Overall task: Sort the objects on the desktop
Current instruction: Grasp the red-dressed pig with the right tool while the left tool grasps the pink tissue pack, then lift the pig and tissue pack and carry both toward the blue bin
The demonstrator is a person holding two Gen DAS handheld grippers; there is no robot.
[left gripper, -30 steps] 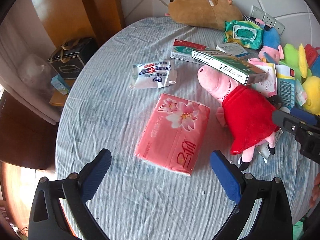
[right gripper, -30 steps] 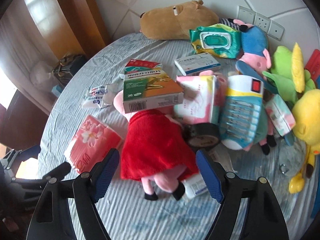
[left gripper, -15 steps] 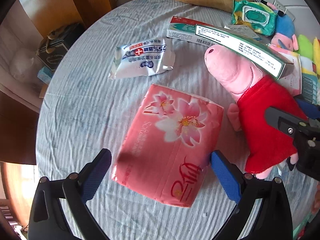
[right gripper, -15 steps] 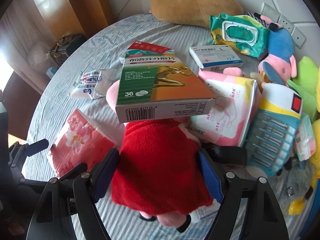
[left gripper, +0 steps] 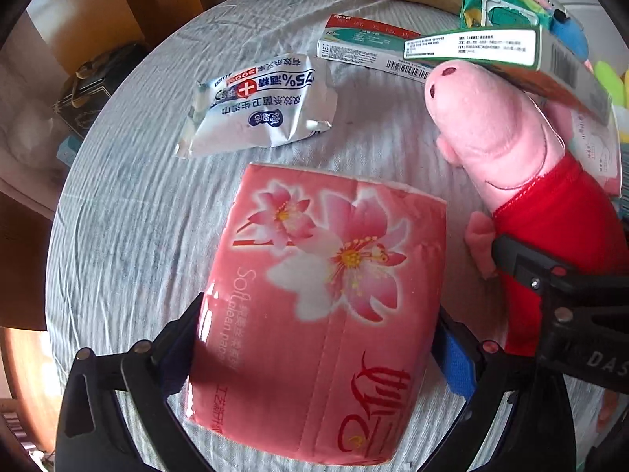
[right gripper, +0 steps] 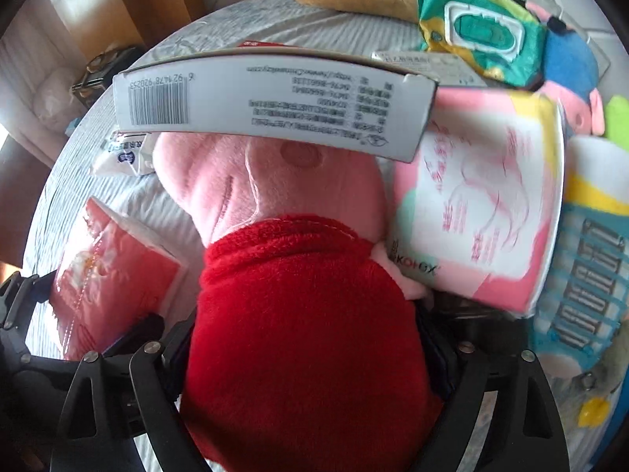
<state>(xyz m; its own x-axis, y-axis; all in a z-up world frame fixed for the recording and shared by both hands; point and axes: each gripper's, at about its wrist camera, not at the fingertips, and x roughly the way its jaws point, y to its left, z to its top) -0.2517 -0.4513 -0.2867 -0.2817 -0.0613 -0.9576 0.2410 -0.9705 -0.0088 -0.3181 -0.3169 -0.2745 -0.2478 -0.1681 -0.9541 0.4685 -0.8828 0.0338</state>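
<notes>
Tissue pack (left gripper: 314,314) on striped tablecloth (left gripper: 129,204)

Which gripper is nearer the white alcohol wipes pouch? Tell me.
Left. The left gripper straddles the pink tissue pack just short of the wipes pouch; the right gripper straddles the pig plush, farther off.

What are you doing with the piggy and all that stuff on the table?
Sorting it. The left tongs sit around a pink tissue pack and the right tongs sit around the pig toy at its red dress. Both things look still down on the table. A medicine box rests on the pig's head, so it may slide off when the pig is lifted.
</notes>
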